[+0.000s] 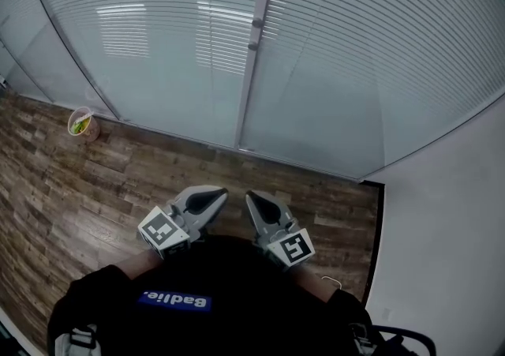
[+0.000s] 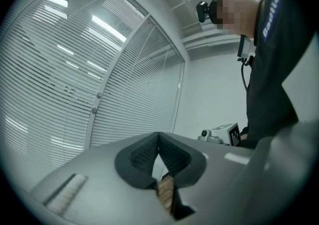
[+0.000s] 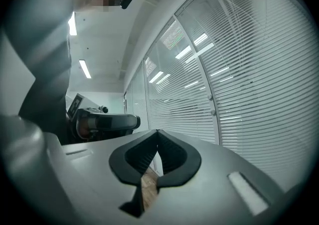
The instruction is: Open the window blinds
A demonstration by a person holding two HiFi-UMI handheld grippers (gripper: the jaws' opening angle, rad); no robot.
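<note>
The blinds fill the far side of the scene, hanging behind glass in two tall panels on either side of an upright grey post, and they reach down to the far edge of the wooden floor. Their slats run level, long axis from left to right across the window, stacked closely one above another with only thin dark lines between them; ceiling lights show as pale streaks on the left panel. Two small round knobs sit one above the other on the post, high up. The left gripper and the right gripper are held low and close to the person's dark top, side by side and just apart, both pointing level toward the foot of the post, well short of the blinds and the knobs. In its own view the left gripper is clenched, its dark pads meeting at the tips with nothing between them, only a sliver of floor showing through the gap behind. The right gripper is clenched the same way and is also empty. A cup with something green in it stands on the floor far to the left, near the glass. A plain white wall closes the scene on the right.
</note>
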